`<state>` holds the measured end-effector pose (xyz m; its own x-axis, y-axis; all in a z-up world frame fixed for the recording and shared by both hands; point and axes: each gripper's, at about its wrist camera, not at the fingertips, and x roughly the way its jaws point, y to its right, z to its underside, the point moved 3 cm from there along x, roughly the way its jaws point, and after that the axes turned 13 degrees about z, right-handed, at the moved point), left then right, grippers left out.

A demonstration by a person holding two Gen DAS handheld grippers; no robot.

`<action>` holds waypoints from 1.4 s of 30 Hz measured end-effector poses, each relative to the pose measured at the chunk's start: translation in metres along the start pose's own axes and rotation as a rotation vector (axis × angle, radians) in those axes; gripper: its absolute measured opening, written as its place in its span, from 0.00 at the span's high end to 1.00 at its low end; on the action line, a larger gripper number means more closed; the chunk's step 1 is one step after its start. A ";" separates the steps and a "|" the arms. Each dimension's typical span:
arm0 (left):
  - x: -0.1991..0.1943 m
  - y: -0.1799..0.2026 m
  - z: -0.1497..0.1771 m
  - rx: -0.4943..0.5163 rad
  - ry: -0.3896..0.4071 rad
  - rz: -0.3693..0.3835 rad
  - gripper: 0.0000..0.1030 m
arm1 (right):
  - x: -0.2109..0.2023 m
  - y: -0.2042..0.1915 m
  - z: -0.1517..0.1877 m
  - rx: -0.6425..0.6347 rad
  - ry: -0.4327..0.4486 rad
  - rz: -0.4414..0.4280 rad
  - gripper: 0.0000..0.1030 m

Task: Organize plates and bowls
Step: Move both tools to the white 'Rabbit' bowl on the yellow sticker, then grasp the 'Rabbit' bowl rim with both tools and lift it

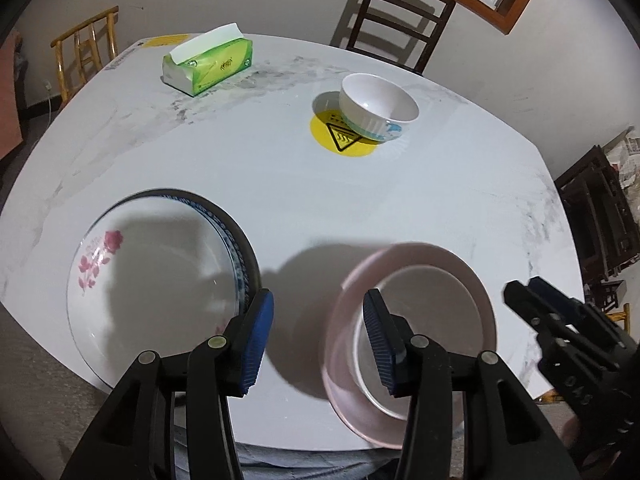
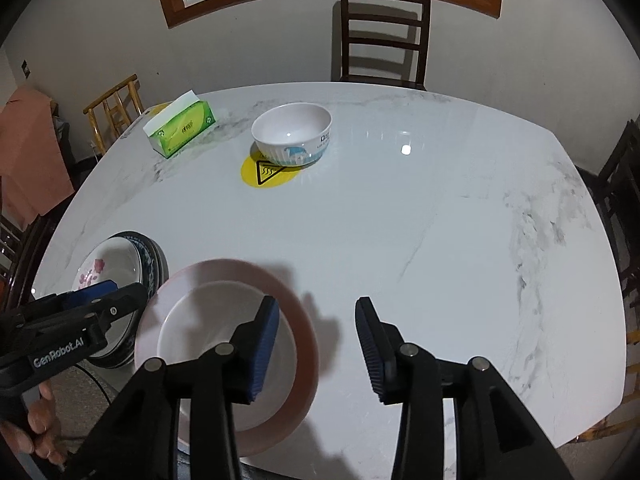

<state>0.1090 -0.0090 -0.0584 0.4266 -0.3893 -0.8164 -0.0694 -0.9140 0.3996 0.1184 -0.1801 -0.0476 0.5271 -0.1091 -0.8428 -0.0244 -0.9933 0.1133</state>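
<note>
A pink-rimmed plate [image 1: 416,312] lies near the table's front edge, blurred in both views; it also shows in the right wrist view [image 2: 224,344]. A stack of plates with a rose-patterned one on top [image 1: 152,280] sits to its left, seen also in the right wrist view [image 2: 116,268]. A white bowl [image 1: 376,106] stands far back on a yellow sticker, also in the right wrist view [image 2: 292,132]. My left gripper [image 1: 316,344] is open and empty between the stack and the pink plate. My right gripper [image 2: 316,348] is open and empty, its left finger over the pink plate's right rim.
A green tissue box [image 1: 208,62] lies at the table's far left. A dark chair [image 2: 382,36] stands behind the table and a yellow wooden chair [image 2: 116,108] at the left. Dark furniture [image 1: 596,216] stands off the right edge.
</note>
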 end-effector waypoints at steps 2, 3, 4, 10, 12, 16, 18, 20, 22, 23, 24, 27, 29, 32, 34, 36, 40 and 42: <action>0.001 -0.003 -0.005 0.006 0.002 -0.018 0.59 | 0.004 0.005 -0.005 0.013 -0.017 -0.019 0.61; 0.002 -0.004 -0.008 0.010 0.004 -0.026 0.59 | 0.006 0.007 -0.008 0.017 -0.019 -0.025 0.61; 0.001 -0.005 -0.010 0.010 0.005 -0.031 0.59 | 0.008 0.010 -0.011 0.017 -0.018 -0.021 0.61; 0.005 -0.011 -0.029 0.019 0.012 -0.064 0.58 | 0.025 0.020 -0.030 0.013 -0.037 -0.037 0.61; 0.007 -0.012 -0.038 0.019 0.016 -0.067 0.58 | 0.034 0.022 -0.038 0.017 -0.054 -0.053 0.61; 0.014 -0.011 -0.057 0.028 0.015 -0.072 0.58 | 0.051 0.024 -0.056 0.020 -0.076 -0.052 0.61; 0.021 -0.010 -0.070 0.028 0.004 -0.062 0.58 | 0.060 0.024 -0.068 0.024 -0.085 -0.062 0.61; 0.027 -0.011 -0.083 0.026 0.006 -0.054 0.58 | 0.069 0.024 -0.081 0.020 -0.095 -0.065 0.61; 0.037 -0.011 -0.098 0.028 0.003 -0.053 0.58 | 0.079 0.024 -0.096 0.019 -0.101 -0.068 0.61; 0.041 -0.011 -0.105 0.023 0.003 -0.051 0.58 | 0.084 0.023 -0.103 0.016 -0.106 -0.072 0.61; 0.047 -0.011 -0.114 0.018 -0.001 -0.046 0.58 | 0.089 0.023 -0.111 0.015 -0.110 -0.081 0.61; 0.062 -0.013 -0.134 -0.002 -0.007 -0.032 0.58 | 0.106 0.024 -0.136 0.031 -0.115 -0.095 0.61; 0.071 -0.014 -0.148 -0.021 -0.003 -0.011 0.58 | 0.118 0.023 -0.152 0.030 -0.116 -0.097 0.61; 0.087 -0.016 -0.169 -0.071 0.002 0.024 0.60 | 0.135 0.017 -0.172 0.022 -0.124 -0.106 0.61; 0.099 -0.016 -0.184 -0.090 0.004 0.033 0.60 | 0.146 0.011 -0.185 0.017 -0.130 -0.118 0.61; 0.108 -0.016 -0.193 -0.095 0.003 0.029 0.60 | 0.157 0.004 -0.195 0.003 -0.133 -0.121 0.61; 0.126 -0.013 -0.208 -0.085 -0.013 0.003 0.60 | 0.178 -0.008 -0.207 -0.019 -0.156 -0.118 0.61; 0.134 -0.012 -0.212 -0.075 -0.026 -0.010 0.60 | 0.187 -0.013 -0.209 -0.023 -0.175 -0.122 0.61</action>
<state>0.3583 -0.0263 -0.0840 0.4037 -0.3836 -0.8306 0.0032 -0.9073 0.4205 0.3952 -0.1792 -0.0969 0.3695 0.0052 -0.9292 0.0513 -0.9986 0.0149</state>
